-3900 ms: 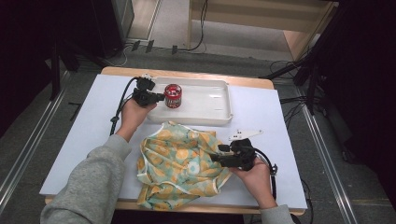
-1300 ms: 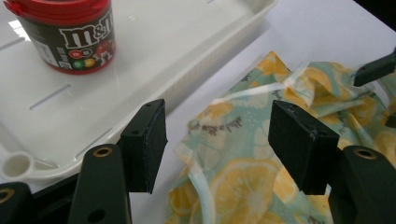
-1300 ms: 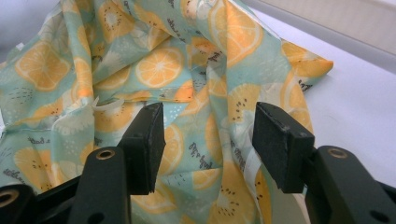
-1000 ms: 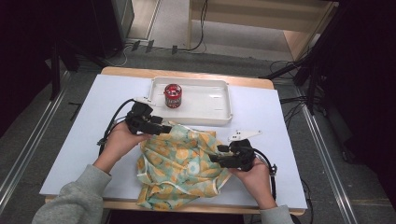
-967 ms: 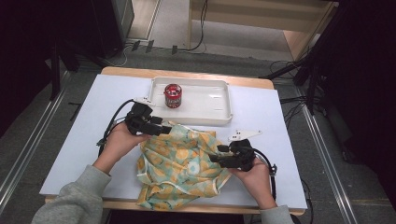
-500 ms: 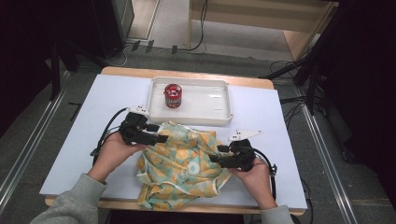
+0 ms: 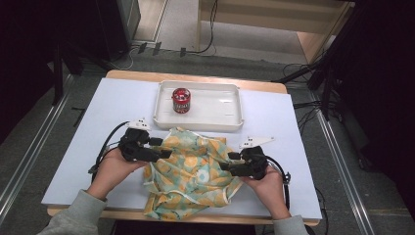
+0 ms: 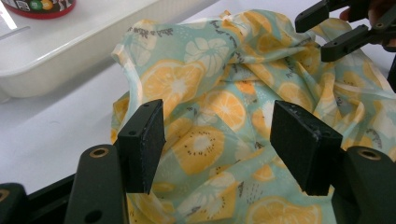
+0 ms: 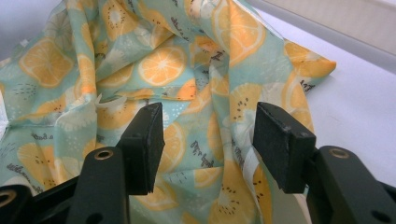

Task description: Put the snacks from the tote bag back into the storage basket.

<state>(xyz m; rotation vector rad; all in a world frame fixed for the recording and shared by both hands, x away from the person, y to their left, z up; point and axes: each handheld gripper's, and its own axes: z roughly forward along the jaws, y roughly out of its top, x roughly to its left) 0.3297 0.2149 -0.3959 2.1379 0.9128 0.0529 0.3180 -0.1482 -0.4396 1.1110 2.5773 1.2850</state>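
The cloth (image 7: 188, 171) lies in a soft, bumpy heap at the lower middle of the high view, on the white table (image 7: 98, 107), just below the tray (image 7: 235, 115). It is thin, with orange slices printed on pale green. It looks very light and floppy, so it will bend and sag when lifted, and it will not break. It may slide a bit on the smooth table. The best place to grab it looks like a raised fold or an edge, where the cloth stands up and the pads can pinch it. The left gripper (image 7: 161, 152) is at the left side of the heap. In the left gripper view its jaws stand wide apart, with cloth showing between them, but the pads (image 8: 142, 140) do not press on it, so it holds nothing. The right gripper (image 7: 225, 166) is at the right side of the heap. In the right gripper view its jaws are wide apart too, and its pads (image 9: 144, 144) sit over the folds without pinching them. The tray is a shallow white box at the upper middle of the high view. Inside it, near its left end, stands one small red can (image 7: 181, 100). The rest of the tray is bare.
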